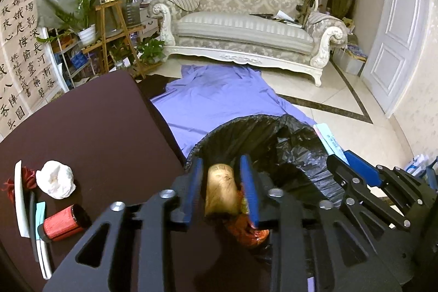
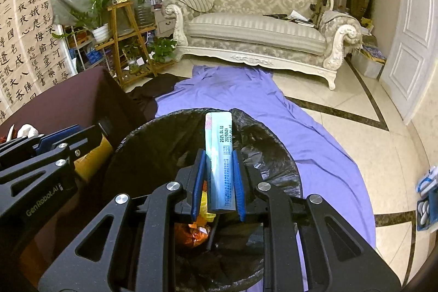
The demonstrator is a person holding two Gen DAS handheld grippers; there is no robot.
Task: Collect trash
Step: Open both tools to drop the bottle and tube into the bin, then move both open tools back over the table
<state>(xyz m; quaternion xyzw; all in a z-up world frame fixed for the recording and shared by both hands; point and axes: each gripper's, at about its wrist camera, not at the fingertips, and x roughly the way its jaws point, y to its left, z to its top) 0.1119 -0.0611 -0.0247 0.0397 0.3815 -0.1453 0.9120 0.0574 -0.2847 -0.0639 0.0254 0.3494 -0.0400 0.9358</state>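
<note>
My left gripper (image 1: 221, 158) hangs over the black-lined bin (image 1: 246, 120). A tan crumpled roll (image 1: 220, 190) sits between its blue pads with a thin gap on each side, so the jaws are open. My right gripper (image 2: 219, 152) is over the same bin (image 2: 164, 120). A long pale-blue box (image 2: 220, 155) stands on end between its pads, with a gap showing on the left. Orange wrapper trash (image 2: 194, 234) lies in the bin. A white crumpled tissue (image 1: 56, 179) and a red cylinder (image 1: 64, 223) lie on the dark table (image 1: 95, 114).
The table edge borders the bin on the left. A purple sheet (image 1: 219, 95) covers the floor beyond the bin, toward an ornate sofa (image 1: 246, 26). A wooden plant stand (image 1: 115, 37) stands at the left and a white door (image 1: 397, 32) at the right. A flat white piece (image 1: 19, 196) rests by the tissue.
</note>
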